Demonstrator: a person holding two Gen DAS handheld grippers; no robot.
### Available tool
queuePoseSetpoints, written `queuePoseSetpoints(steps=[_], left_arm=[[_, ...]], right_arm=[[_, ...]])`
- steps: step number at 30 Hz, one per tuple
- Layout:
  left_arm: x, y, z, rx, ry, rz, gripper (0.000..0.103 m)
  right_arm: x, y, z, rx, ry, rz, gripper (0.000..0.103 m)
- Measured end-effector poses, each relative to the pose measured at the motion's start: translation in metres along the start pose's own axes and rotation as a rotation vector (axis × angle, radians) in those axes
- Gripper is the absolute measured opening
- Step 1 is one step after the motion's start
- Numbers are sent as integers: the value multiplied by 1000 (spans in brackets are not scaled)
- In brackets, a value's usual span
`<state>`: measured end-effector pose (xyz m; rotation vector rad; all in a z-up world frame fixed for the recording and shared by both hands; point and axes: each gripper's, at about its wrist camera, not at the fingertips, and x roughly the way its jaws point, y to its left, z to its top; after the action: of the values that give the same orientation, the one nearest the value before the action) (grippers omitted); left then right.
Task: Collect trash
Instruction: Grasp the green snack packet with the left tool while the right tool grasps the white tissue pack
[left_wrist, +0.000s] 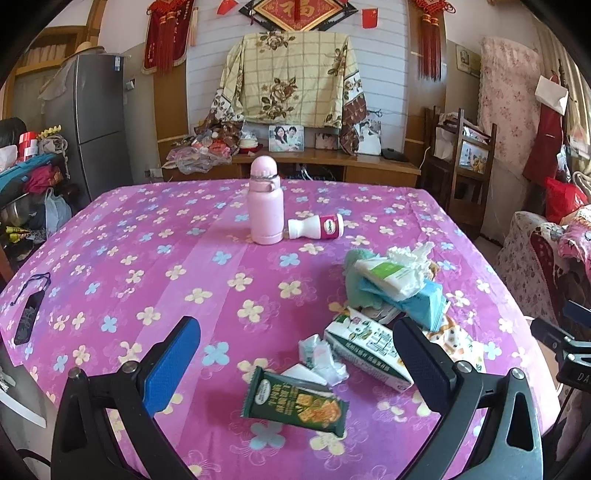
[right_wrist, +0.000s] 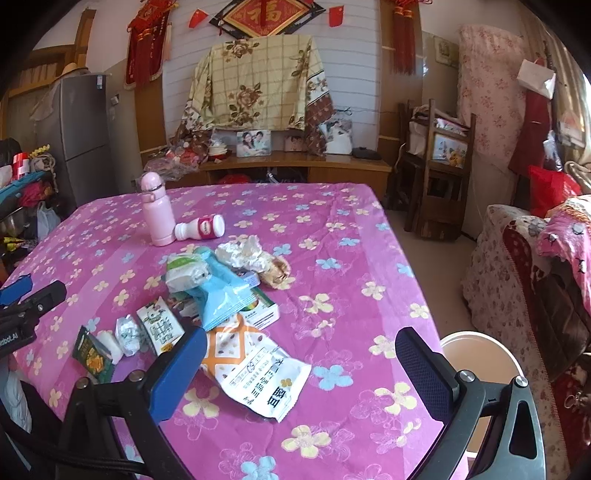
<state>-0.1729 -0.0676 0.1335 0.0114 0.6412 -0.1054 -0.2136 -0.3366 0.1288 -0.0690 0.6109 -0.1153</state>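
Observation:
Trash lies scattered on a pink flowered tablecloth (left_wrist: 184, 236). In the left wrist view my left gripper (left_wrist: 295, 363) stands open over a green snack wrapper (left_wrist: 295, 406), with a crumpled tissue (left_wrist: 321, 360) and a green-and-white carton (left_wrist: 365, 350) just beyond. A pile with a blue packet (left_wrist: 428, 301) and a tissue pack (left_wrist: 391, 275) sits farther right. In the right wrist view my right gripper (right_wrist: 301, 373) is open above a white-and-orange wrapper (right_wrist: 258, 373). A small white bottle (right_wrist: 201, 227) lies on its side.
A pink flask (left_wrist: 264, 203) stands upright at the table's far middle. A white round bin (right_wrist: 484, 360) sits off the table's right edge, by a covered sofa (right_wrist: 535, 266). A dark flat tag (left_wrist: 27, 315) lies at the left edge. Wooden chairs stand beyond.

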Motion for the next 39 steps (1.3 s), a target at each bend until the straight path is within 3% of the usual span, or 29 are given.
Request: queuePoseSetpoints(steps=[5,8,15,19,23,27,34,39], left_arm=[[5,17,1,6,44,15,103],[7,25,0,-4,63,17,103],[9,32,-11,16,121,3,103],[10,28,-22,50,165,-13,103],[14,21,-26,70,184,-16,103],[20,17,-20,63,184,-18,103],[25,20,-16,35,205,-37,103],[25,26,-27,25,248,-32,103]], right_arm=[[17,6,-6,-48,116,27,103],[21,7,-12,-41,106,42,103],[22,21,-14,-47,177,147,103],[22,28,-18,-39,168,227,103],[27,28,-16,-1,176,244,103],[34,28,-2,33,162,278,103],[63,66,45,-62,116,316,103],[116,99,75,-96,179,338,103]])
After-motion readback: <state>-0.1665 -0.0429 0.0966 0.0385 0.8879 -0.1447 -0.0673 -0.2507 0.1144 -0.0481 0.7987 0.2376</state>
